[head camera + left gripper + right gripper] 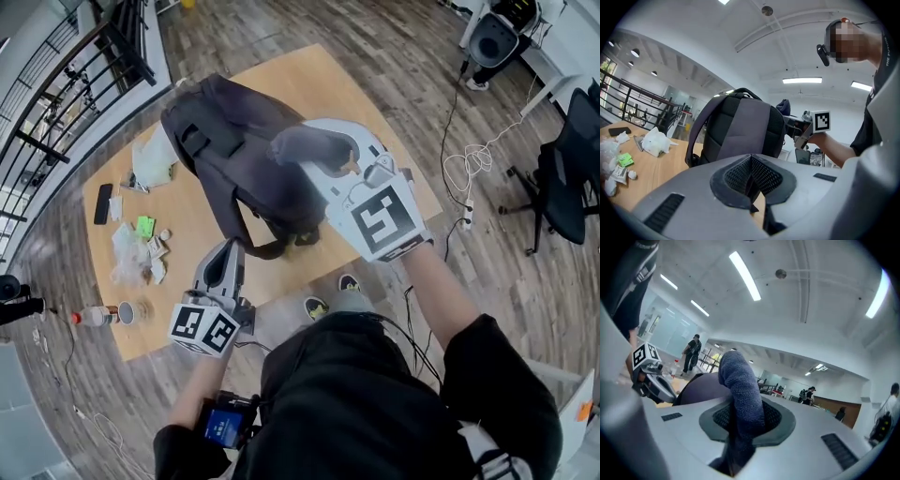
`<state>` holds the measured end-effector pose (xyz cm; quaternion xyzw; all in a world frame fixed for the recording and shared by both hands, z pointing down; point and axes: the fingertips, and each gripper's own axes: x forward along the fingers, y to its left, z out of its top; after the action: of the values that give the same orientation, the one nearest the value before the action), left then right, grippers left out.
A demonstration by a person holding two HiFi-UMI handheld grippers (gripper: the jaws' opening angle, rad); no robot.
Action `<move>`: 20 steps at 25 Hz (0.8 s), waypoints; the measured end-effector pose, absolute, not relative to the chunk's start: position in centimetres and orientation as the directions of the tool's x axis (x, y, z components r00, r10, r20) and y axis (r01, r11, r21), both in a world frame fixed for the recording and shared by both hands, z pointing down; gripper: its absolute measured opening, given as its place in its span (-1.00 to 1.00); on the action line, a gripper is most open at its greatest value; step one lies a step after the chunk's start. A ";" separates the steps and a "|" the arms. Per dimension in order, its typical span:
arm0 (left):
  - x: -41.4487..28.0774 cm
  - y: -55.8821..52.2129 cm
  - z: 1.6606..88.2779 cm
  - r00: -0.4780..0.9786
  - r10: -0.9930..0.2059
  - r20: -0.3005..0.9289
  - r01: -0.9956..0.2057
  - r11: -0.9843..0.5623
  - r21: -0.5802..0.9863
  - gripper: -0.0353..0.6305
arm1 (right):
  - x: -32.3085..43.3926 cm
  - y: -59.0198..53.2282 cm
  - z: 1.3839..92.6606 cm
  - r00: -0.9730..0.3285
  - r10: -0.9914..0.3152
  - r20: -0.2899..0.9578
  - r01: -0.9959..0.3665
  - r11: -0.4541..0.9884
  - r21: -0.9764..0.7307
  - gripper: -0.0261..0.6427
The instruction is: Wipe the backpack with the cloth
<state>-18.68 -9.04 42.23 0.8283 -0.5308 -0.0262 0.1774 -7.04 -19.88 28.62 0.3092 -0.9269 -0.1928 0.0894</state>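
A dark grey backpack stands upright on the wooden table; its padded back and straps fill the middle of the left gripper view. My right gripper is held high over the bag's near side and is shut on a grey-blue cloth. In its own view the cloth sticks up from between the pads, and the bag's top lies behind. My left gripper is low at the table's near edge, by a strap loop. It is shut, and nothing shows between its pads.
At the table's left end lie a black phone, white plastic bags, a green packet, wrappers, a bottle and a cup. A black office chair and floor cables are at the right, a railing at the left.
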 end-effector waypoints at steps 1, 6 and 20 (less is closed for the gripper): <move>-18.6 -8.9 42.1 0.434 -0.890 0.141 -0.871 -0.375 0.319 -0.85 | -6.7 -19.7 29.0 -0.791 -0.612 0.003 -0.567 0.734 0.375 -0.68; -19.6 -8.4 41.6 0.422 -0.899 0.120 -0.874 -0.368 0.317 -0.85 | -2.4 -19.0 36.6 -0.706 -0.708 -0.032 -0.706 0.698 0.120 -0.68; -18.7 -8.0 42.2 0.446 -0.884 0.136 -0.860 -0.383 0.337 -0.85 | -12.8 -9.3 53.8 -0.790 -0.438 0.428 -0.364 0.898 0.247 -0.68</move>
<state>-18.74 -8.05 42.17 0.8308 -0.5251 -0.0331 0.1816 -12.80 -9.25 53.85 0.2128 -0.9431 -0.0760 0.2439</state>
